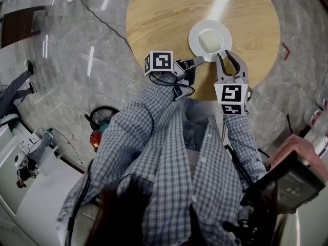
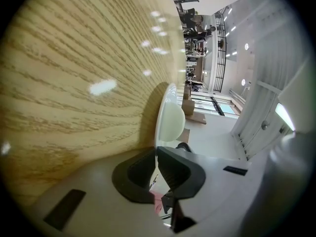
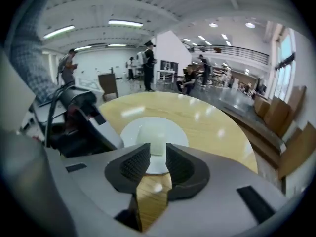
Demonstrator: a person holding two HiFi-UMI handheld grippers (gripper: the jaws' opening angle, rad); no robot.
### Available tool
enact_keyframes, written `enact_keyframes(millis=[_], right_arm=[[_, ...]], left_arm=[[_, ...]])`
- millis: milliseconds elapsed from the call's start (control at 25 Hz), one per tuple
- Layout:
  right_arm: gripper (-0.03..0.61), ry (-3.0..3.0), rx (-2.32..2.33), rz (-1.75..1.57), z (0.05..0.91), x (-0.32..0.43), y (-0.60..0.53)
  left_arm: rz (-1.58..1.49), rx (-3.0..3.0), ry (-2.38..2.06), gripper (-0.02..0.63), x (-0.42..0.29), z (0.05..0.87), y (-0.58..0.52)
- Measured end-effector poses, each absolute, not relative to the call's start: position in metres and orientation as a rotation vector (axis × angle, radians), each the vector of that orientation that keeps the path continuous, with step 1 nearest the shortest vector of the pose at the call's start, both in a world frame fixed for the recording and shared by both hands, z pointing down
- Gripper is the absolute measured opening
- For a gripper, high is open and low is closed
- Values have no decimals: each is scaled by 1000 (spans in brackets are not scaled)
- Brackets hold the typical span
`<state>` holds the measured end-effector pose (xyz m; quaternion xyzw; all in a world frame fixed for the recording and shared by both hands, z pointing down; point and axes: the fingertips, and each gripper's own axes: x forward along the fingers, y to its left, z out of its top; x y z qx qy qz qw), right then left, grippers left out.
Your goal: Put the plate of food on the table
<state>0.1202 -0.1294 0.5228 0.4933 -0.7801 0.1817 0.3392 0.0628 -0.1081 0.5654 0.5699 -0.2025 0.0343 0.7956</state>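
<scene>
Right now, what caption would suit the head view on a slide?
Food plate on the round wooden table, left gripper pinching its rim, right gripper open at its near edge.

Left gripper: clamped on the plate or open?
Shut on the plate: in its own view the left gripper has the thin rim pinched between its jaws, with no gap showing.

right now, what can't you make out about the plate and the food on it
- What the food is: in the head view it is a pale block, too small to identify.
- Whether the plate rests on the table or hangs just above it: the head view looks from above, and the left gripper view is edge-on.
- The plate's near rim: in the right gripper view, the right gripper hides it.
</scene>
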Motion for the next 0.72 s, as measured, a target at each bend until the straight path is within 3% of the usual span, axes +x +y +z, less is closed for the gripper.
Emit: enact_keyframes(millis=[200,520,600,720], right_arm=[[104,-2009,840,60,529,85,-95],[101,-1842,586,-232,558,76,-81],[32,-1794,559,-319,559,76,-84],[26,-1764,539,-362,559,77,-85]], left_arm=[[73,1224,-439,23,62,565,-108],[82,1229,-428,23,62,566,-109],[81,1226,-430,23,62,566,-108],[68,1216,-434,23,62,566,-109]])
